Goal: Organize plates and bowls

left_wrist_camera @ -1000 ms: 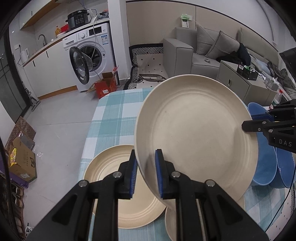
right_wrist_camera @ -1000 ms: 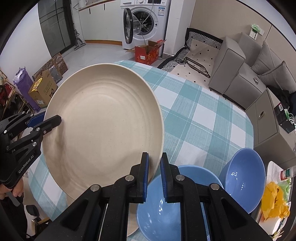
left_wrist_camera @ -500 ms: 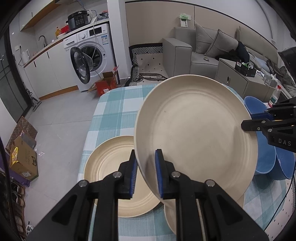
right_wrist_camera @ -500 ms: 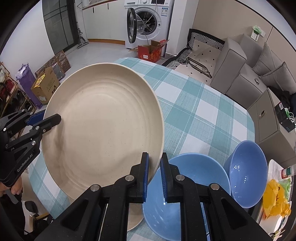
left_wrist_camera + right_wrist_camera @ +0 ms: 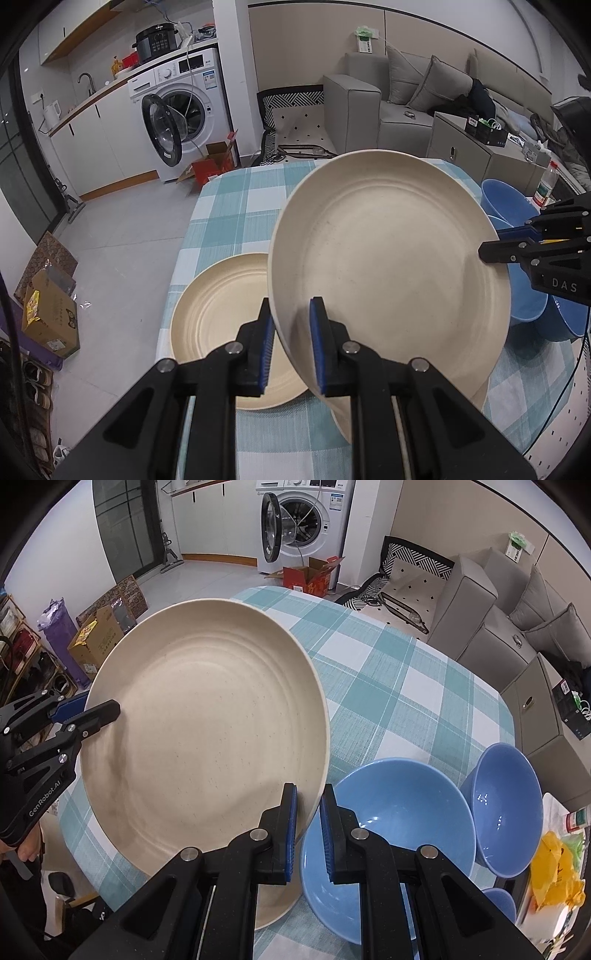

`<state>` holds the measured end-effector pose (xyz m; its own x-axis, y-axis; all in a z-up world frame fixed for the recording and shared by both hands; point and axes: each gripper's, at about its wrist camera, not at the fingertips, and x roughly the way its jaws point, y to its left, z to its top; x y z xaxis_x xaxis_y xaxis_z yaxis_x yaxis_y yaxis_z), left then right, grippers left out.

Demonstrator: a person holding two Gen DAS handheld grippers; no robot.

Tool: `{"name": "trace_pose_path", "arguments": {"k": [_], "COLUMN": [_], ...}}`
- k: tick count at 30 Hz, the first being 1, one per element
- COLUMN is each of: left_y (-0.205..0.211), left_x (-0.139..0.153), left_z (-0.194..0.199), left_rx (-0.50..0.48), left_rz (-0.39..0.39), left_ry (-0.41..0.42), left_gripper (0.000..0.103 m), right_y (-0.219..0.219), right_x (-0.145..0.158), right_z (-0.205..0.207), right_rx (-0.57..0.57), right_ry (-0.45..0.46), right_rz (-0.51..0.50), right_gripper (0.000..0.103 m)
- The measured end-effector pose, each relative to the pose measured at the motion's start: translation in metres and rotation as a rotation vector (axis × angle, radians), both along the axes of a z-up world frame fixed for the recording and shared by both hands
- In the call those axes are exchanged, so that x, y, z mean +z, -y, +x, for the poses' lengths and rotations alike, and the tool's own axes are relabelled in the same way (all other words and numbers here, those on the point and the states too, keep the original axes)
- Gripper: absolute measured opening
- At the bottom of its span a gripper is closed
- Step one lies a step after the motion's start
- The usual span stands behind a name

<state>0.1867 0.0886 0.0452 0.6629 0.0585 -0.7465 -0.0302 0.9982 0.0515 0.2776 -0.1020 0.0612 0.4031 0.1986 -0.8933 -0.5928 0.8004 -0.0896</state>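
Left wrist view: the left gripper (image 5: 291,345) clamps the near rim of a tilted cream plate (image 5: 391,266), held above the checked tablecloth (image 5: 236,206). At 3 o'clock the right gripper (image 5: 491,245) pinches the opposite rim. At 9 o'clock, 1 flat cream plate (image 5: 218,314) lies on the cloth; 2 blue bowls (image 5: 406,812) sit beyond at 3 o'clock.

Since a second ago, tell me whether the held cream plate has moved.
Yes. In the left wrist view the held plate, clamped by the left claw and right claw, now overlaps the cream plate on the table, having shifted toward it.
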Motion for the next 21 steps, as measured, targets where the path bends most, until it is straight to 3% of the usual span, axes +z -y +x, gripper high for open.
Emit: {"name": "trace_pose_path", "arguments": {"k": [21], "left_y": [0.004], "left_x": [-0.011], "left_z": [-0.030], "left_rx": [-0.007], "left_rz": [0.013], "left_ry": [-0.006], "left_gripper": [0.016], "right_y": [0.003], "right_x": [-0.013], "right_z": [-0.032], "right_rx": [0.023], "right_ry": [-0.004], "right_rz": [0.009], "right_gripper": [0.013]}}
